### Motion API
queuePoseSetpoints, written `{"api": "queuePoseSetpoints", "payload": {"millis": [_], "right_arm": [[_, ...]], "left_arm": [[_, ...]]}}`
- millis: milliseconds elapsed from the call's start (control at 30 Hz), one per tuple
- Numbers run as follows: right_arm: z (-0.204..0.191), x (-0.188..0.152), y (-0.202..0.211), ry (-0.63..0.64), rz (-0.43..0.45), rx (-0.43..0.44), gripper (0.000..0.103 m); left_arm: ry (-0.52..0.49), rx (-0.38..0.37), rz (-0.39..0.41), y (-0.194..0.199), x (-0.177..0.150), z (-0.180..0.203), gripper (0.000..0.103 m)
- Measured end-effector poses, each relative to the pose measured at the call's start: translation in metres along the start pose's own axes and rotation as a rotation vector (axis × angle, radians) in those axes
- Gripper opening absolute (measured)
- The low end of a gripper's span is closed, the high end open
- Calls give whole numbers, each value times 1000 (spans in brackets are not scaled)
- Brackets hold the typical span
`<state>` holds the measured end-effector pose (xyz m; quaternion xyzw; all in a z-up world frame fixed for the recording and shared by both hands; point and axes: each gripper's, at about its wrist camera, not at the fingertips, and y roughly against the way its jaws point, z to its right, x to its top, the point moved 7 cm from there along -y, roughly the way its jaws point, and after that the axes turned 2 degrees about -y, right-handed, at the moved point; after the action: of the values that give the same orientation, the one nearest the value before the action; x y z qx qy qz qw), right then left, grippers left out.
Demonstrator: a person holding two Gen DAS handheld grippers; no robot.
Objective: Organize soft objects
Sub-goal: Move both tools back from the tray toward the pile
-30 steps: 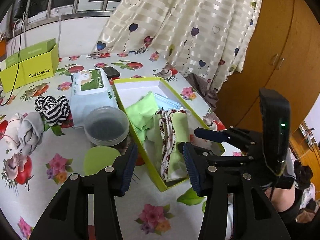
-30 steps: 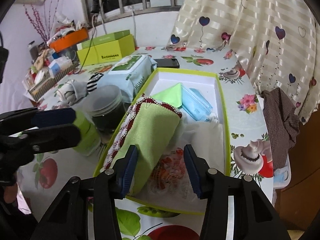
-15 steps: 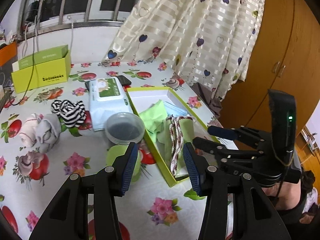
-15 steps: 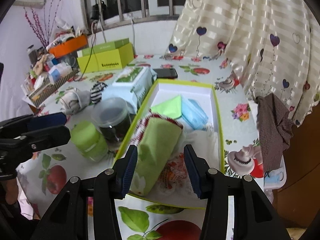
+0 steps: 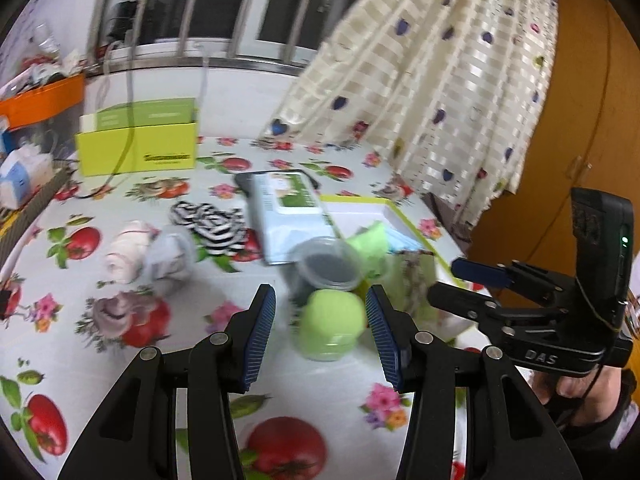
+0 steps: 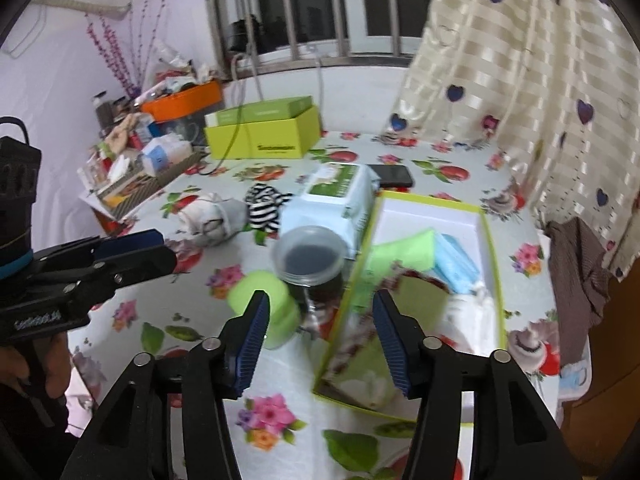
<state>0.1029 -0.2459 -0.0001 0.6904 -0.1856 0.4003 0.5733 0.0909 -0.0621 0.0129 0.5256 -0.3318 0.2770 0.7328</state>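
Partly done: lime-rimmed box (image 6: 490, 240) at right already holding green cloths (image 6: 404, 252), blue mask pack (image 6: 456, 260). Left on the tablecloth: pale rolled socks (image 5: 132, 252), striped socks (image 5: 212, 224), far left. Left gripper (image 5: 320, 328) wide open, empty; right gripper (image 6: 320, 332) just opening, nothing between.

Your left gripper (image 5: 320, 334) points forward and downward, its jaws spread apart with nothing pressed between the blue ribbed pads (image 5: 260, 338). Your right gripper (image 6: 320, 336) is tilted down much the same; its jaws have just been opening and now stand wide, with nothing gripped between them. From the left wrist camera, the right gripper sits at about three o'clock, its fingers aimed toward nine o'clock, with your right hand (image 5: 580, 390) wrapped under its handle. From the right wrist camera, the left gripper sits at nine o'clock, your left hand (image 6: 36, 368) below it.
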Motion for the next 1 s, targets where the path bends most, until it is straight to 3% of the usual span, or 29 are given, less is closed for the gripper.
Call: {"api": "queuePoseSetpoints", "payload": {"millis": [233,533,1000], "right_arm": [[-34,10,-17,48,-22,59,55],[-65,29,-33,114,-40,112,55],[-75,46,-59,160,-74,114,55]], "left_arm": [[85,91,5,8,-3,-55,49],[122,159,5,8,-2,-104,49],[84,123,-61,-41,11,-115,49]]}}
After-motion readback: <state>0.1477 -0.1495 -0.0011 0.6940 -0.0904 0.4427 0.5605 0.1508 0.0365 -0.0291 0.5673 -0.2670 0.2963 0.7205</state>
